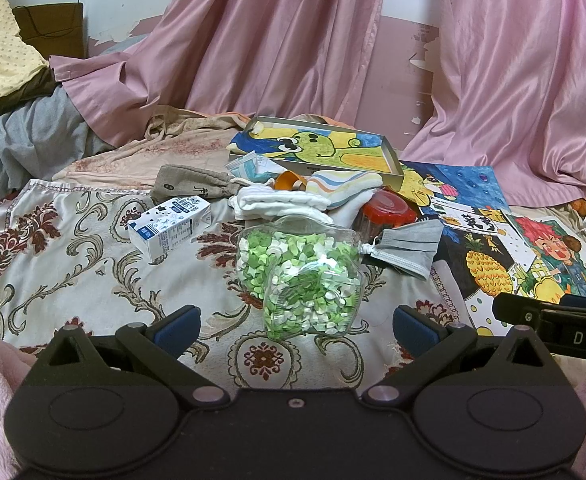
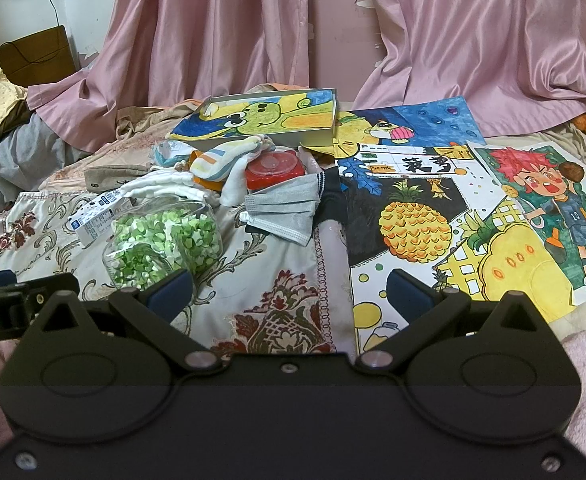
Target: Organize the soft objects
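So the landmark here is one clear plastic jar (image 1: 299,276) lying on its side on the floral bedspread (image 1: 73,248), stuffed with little green and white paper stars.

Counting outward from the jar: one small milk carton (image 1: 171,220), boxy and printed blue and white, lies tipped over to its left. One grey pleated face mask (image 1: 407,246) with white ear loops sits just right of the jar, soft and crumpled. Behind the jar there's one folded white cloth (image 1: 277,202) with a ribbed, gauzy look, and one striped cloth (image 1: 343,186) in pastel bands piled behind that. One grey drawstring pouch (image 1: 191,184), coarse like linen, is behind the carton. One round container with a red lid (image 1: 389,210) peeks out behind the mask. Further back is one shallow box (image 1: 317,148) with a frog drawing in it.

Right of the jar, past the mask, I count three loose crayon drawings: a fish one (image 2: 409,126), a pineapple one (image 2: 409,224), and a red-haired kid one (image 2: 549,208), all flat paper, overlapping.

Two pink satin curtains (image 1: 277,40) hang behind everything.

Both tools are empty: the left hand-held gripper (image 1: 297,324) is spread wide just in front of the jar, the right hand-held gripper (image 2: 291,292) is spread too, to the jar's right over the bedspread edge.
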`<state>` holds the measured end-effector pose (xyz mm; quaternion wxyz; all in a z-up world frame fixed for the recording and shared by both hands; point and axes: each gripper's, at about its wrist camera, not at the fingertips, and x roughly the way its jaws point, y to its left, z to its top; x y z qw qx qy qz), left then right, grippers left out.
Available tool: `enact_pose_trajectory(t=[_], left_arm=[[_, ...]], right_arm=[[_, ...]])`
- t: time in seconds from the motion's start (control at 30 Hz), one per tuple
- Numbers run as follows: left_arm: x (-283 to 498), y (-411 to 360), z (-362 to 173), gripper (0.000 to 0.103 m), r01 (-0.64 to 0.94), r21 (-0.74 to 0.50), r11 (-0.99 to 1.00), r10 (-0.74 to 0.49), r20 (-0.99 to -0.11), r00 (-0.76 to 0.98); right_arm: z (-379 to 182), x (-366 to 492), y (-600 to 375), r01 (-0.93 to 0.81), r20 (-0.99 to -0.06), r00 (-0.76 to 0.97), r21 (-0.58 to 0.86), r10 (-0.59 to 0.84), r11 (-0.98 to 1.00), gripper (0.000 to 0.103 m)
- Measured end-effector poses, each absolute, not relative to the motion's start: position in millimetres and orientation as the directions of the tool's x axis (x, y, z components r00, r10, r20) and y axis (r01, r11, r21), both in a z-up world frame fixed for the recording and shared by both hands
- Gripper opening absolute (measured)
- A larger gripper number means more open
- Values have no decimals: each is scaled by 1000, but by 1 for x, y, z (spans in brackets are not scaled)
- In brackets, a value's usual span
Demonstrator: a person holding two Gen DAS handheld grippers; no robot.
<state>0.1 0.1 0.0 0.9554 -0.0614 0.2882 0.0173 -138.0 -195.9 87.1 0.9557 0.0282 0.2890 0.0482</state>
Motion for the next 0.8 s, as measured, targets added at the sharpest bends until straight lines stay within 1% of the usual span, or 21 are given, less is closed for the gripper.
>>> enact_pose_trajectory(t=[0.6, 0.8], left_arm=[[0, -3, 1, 102, -70, -100, 992, 4, -550, 835], [16, -3, 8, 102, -47, -110, 993, -23, -561, 827]], right_arm=[[85, -138, -196, -73, -560, 821, 90, 111, 993, 103], [87, -124, -200, -84, -577, 805, 114, 135, 990, 103]])
